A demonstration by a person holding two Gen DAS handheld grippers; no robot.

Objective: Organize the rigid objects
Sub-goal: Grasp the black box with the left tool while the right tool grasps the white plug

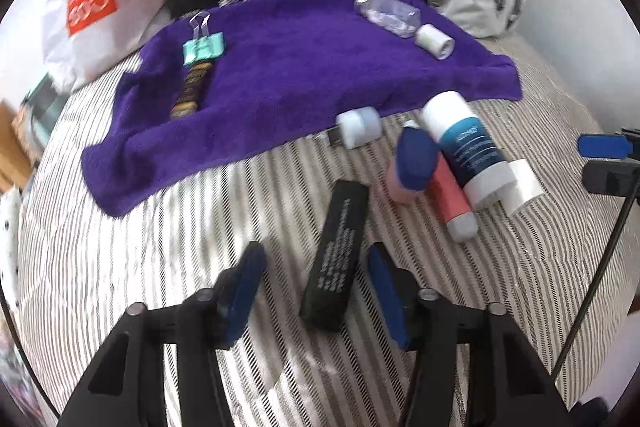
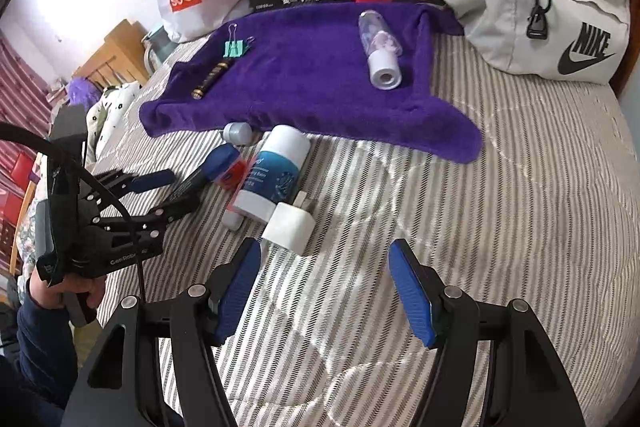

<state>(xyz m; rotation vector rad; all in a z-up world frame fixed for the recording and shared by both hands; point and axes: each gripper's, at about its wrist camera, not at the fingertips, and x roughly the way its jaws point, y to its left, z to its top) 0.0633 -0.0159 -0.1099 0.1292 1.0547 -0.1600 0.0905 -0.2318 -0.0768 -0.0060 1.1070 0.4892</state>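
Black box (image 1: pixel 336 255) lies flat on the striped bedspread (image 1: pixel 120 267), between the spread fingers of the left claw (image 1: pixel 316 287), not gripped. Right claw (image 2: pixel 324 291) also released, over bare bedspread. White-blue bottle (image 2: pixel 276 171) & pink tube (image 1: pixel 452 199) just beyond; purple towel (image 2: pixel 312 75) further back w/ binder clip (image 1: pixel 204 47).

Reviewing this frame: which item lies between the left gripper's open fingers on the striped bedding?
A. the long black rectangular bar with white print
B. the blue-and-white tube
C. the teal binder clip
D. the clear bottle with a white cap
A: in the left wrist view the black bar lies on the striped bedding between the open fingers of the left gripper, not yet clamped.
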